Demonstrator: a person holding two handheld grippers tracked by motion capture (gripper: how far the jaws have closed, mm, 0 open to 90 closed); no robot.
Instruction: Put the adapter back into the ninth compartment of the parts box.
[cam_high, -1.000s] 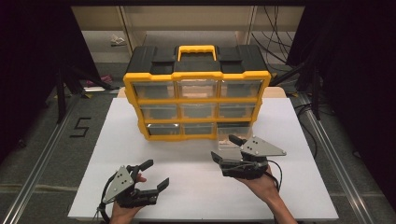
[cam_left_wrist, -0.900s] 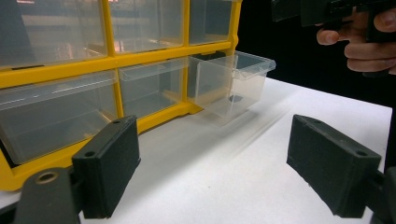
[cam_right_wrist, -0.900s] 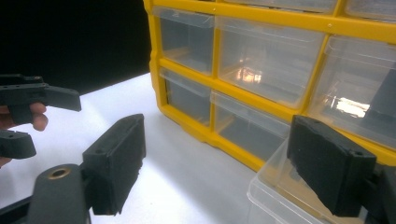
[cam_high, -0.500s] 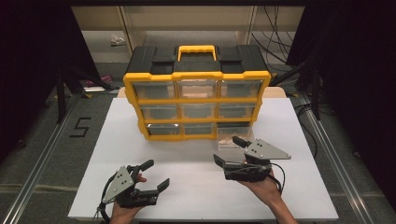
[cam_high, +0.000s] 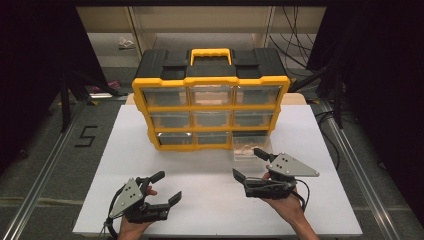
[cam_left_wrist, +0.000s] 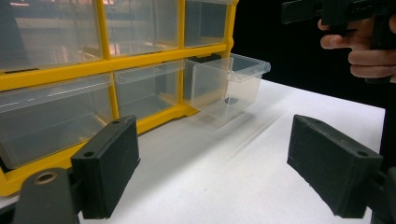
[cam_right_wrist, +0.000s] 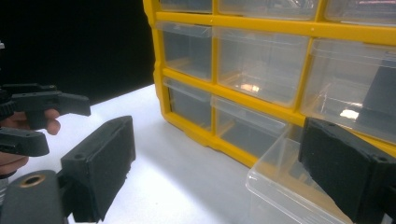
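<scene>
Drawer pulled out of the yellow organizer, both grippers open

Drawer (cam_high: 246, 149), a clear plastic bin, sits pulled out of the bottom right slot of the yellow organizer (cam_high: 210, 107) and rests on the white table (cam_high: 210, 210), its back end at the cabinet front. In the left gripper view the same drawer (cam_left_wrist: 231, 86) juts forward of the frame, with something small and pale lying in it as seen from above. The organizer holds 9 slots in 3 rows of 3, under a black lid with a yellow handle.

The right gripper (cam_high: 250, 165) hangs just in front of the drawer, held from below by the person's right hand (cam_high: 285, 202). Its jaws have just been opening and stand wide apart; in the right gripper view the drawer's near corner (cam_right_wrist: 285, 186) lies low between them, with neither pad pressing on it.

The left gripper (cam_high: 167, 187) sits well apart from the drawer, near the table's front left edge. Its jaws are spread with nothing between them but bare table.
</scene>
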